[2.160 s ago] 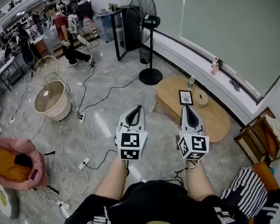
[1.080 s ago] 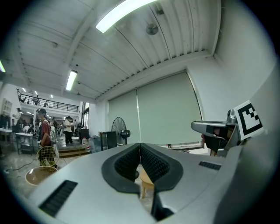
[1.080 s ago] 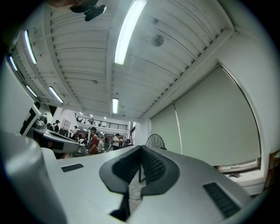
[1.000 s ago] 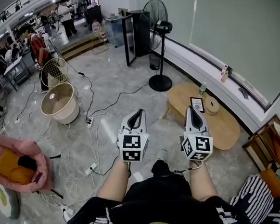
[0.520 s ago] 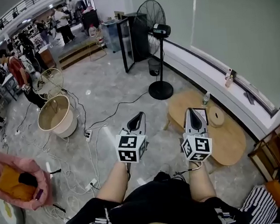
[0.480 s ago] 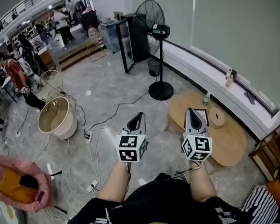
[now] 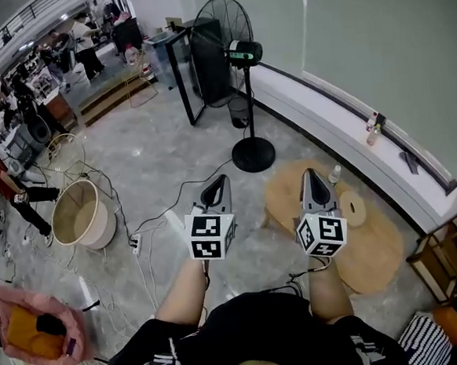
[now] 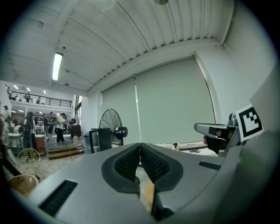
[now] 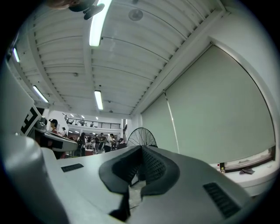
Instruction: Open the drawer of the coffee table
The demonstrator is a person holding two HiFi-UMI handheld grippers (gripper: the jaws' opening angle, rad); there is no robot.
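The oval wooden coffee table (image 7: 383, 244) stands low on the floor at the right of the head view, near the window ledge. A small bottle (image 7: 335, 174) and a round wooden piece (image 7: 352, 207) rest on its top; no drawer front shows from here. My right gripper (image 7: 313, 177) hangs in the air over the table's near left end, jaws shut and empty. My left gripper (image 7: 217, 185) floats beside it over the bare floor, also shut on nothing. In the left gripper view the pads (image 8: 140, 148) meet; in the right gripper view the pads (image 9: 141, 149) meet too.
A standing fan (image 7: 234, 55) with a black round base (image 7: 254, 154) stands just beyond the table. Behind it are a black cabinet (image 7: 196, 70) and a small bin (image 7: 239, 110). Cables (image 7: 138, 240), a beige tub (image 7: 81, 217) and a pink bag (image 7: 35, 331) lie left. A wooden rack (image 7: 447, 255) stands far right.
The person has walked forward: the fan and coffee table have come closer, and the table's left end now lies under the right gripper. Both grippers stayed shut, side by side.
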